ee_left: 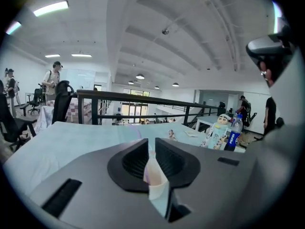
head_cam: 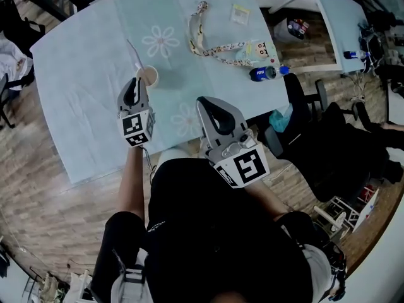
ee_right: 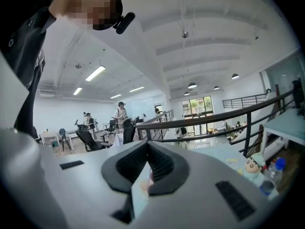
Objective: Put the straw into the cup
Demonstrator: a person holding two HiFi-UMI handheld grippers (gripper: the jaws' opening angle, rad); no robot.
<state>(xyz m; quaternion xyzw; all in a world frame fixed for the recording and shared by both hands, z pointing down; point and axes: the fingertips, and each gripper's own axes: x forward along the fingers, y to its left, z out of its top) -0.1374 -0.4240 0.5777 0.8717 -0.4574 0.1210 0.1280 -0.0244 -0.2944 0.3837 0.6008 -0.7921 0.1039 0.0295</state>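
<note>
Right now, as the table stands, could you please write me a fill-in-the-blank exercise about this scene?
1. The straw stands in the ___.
2. The bottle has a ___ cap.
3. The light blue cloth on the table is printed with white ___.
4. The tongs nearest the straw are the ___ ones.
Missing words: cup; blue; flowers; left (the left tongs).
</note>
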